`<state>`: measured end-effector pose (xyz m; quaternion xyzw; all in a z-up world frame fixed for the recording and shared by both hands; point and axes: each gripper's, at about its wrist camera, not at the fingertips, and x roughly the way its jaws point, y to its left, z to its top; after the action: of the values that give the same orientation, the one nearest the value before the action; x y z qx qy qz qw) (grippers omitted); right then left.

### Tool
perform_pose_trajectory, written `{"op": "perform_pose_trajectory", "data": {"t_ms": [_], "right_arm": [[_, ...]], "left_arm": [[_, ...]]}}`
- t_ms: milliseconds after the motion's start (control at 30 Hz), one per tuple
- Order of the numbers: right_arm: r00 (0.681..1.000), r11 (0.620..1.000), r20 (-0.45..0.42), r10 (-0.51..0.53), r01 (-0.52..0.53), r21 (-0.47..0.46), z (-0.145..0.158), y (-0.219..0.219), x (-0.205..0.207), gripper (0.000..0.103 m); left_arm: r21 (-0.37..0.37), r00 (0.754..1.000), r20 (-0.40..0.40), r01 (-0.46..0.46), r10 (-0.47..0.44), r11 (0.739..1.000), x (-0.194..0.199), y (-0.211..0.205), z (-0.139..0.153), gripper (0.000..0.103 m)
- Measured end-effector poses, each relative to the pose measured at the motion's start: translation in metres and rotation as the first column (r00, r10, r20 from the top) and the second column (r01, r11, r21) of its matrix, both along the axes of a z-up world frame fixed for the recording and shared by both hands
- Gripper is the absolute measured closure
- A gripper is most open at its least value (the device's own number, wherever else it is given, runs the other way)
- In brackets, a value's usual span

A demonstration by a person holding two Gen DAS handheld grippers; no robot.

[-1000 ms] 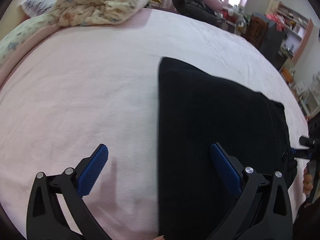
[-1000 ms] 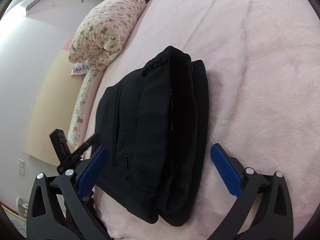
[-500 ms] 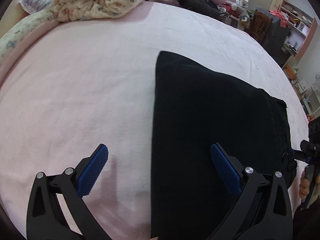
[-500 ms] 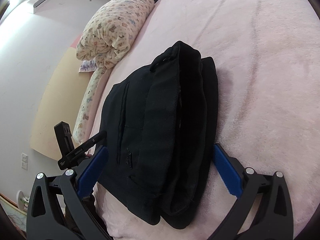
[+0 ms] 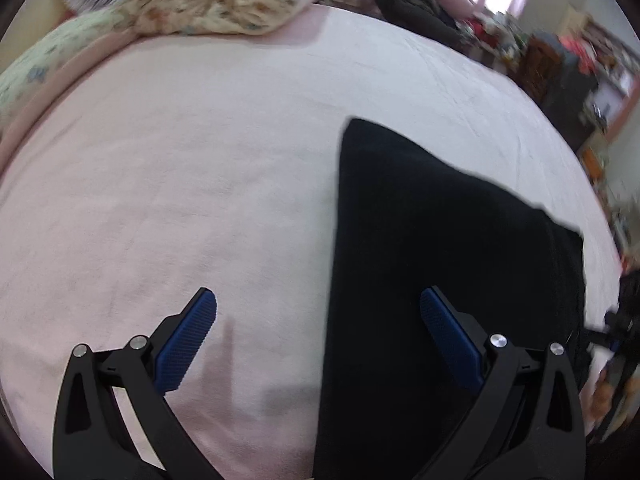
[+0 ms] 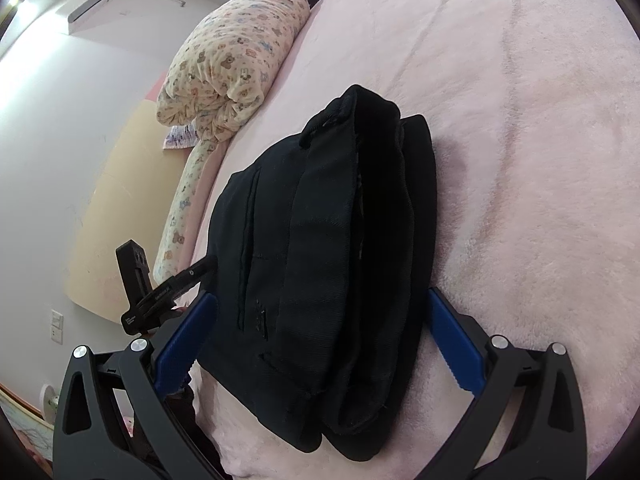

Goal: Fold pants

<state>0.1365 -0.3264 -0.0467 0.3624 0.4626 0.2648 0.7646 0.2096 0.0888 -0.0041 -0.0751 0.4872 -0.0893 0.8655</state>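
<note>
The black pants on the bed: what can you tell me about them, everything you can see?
The black pants are folded into a thick stacked bundle of dark woven cloth, lying flat on the pink blanket. A belt loop shows at the far end, with a pocket slit and seams on the top layer. The right gripper has its open jaws on either side of the near end; the left gripper, also open, sits over the opposite edge.

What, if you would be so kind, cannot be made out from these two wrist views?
- Left wrist: the black pants run off the bottom edge; their near end is cut.
- Left wrist: the shelves are motion-blurred; their items are unreadable.
- Right wrist: the pants' underside is hidden against the pink blanket.
</note>
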Motion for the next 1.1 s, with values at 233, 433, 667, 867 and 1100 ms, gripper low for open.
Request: {"op": "perform_pose_trajectory", "data": {"t_ms": [233, 433, 667, 867, 1100], "right_arm": [[1.000, 0.999, -0.010, -0.005, 0.006, 0.043, -0.003, -0.008, 0.000, 0.001], [1.000, 0.996, -0.003, 0.008, -0.008, 0.090, -0.005, -0.013, -0.002, 0.001], [1.000, 0.963, -0.019, 0.000, 0.005, 0.271, -0.016, -0.036, -0.002, 0.002], [0.997, 0.994, -0.074, 0.005, 0.003, 0.105, -0.016, -0.032, -0.001, 0.040], [0.994, 1.000, -0.109, -0.012, 0.012, -0.002, -0.008, -0.028, -0.003, 0.019]], "left_arm": [[-0.309, 0.968, -0.234, 0.013, -0.090, 0.951, 0.035, 0.026, -0.023, 0.002], [-0.451, 0.940, -0.265, 0.075, -0.214, 0.889, 0.039, 0.014, -0.028, 0.002], [-0.511, 0.918, -0.249, 0.147, -0.309, 0.847, 0.031, -0.002, -0.032, 0.002], [-0.462, 0.907, -0.254, 0.192, -0.337, 0.866, 0.031, -0.015, -0.030, 0.002], [-0.480, 0.908, -0.267, 0.166, -0.323, 0.862, 0.034, -0.012, -0.031, 0.002]]}}
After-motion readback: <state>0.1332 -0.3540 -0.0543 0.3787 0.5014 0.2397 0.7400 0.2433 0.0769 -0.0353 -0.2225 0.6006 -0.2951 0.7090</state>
